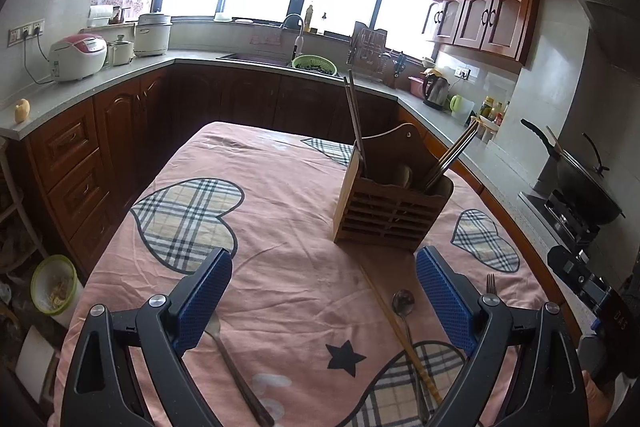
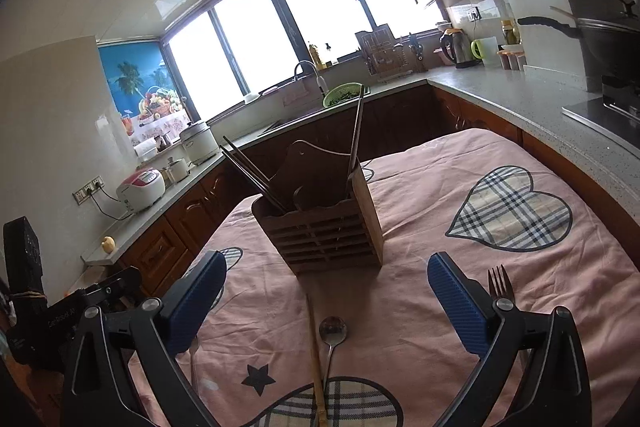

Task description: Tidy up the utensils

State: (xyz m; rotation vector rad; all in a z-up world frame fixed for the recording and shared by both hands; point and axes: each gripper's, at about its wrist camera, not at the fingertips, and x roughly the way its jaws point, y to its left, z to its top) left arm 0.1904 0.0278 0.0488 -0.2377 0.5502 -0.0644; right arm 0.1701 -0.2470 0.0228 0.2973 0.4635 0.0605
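One desk (image 1: 280, 227) under a pink cloth with plaid hearts, in a kitchen with wooden cabinets and a wide window. One wooden utensil holder (image 1: 390, 203) stands upright on it, containing two pairs of chopsticks. Before the holder lie one bamboo chopstick (image 2: 316, 355), one spoon (image 2: 333, 331) and two forks (image 2: 500, 283). Left tool (image 1: 324, 291) and right tool (image 2: 326, 295): both spread wide, gripping nothing.

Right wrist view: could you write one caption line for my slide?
Open right tongs hover over a spoon, a chopstick and a fork lying before a wooden utensil holder on a pink tablecloth.
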